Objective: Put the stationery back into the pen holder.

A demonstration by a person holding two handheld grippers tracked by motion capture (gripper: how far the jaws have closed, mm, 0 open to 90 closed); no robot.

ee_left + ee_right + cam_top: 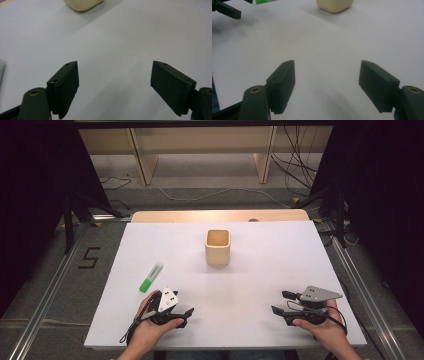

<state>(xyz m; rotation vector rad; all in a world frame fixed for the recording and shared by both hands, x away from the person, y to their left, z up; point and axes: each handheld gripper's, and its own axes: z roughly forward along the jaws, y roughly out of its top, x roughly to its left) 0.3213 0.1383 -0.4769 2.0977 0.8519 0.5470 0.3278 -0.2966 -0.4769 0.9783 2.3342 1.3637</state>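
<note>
A: Cream square-sided ceramic cup in left gripper view?
B: Top cut off by frame edge.
A: Green-and-white plastic marker?
B: Right gripper view: mostly cropped, label text too small to read.

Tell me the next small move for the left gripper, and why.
Probably swing the left gripper forward and to its left toward the green marker, since that is the thing lying nearest to it. Its jaws stand open with nothing between them, and the marker lies flat on the white board, apart from the cream cup. The right gripper is also open and farther off.
</note>
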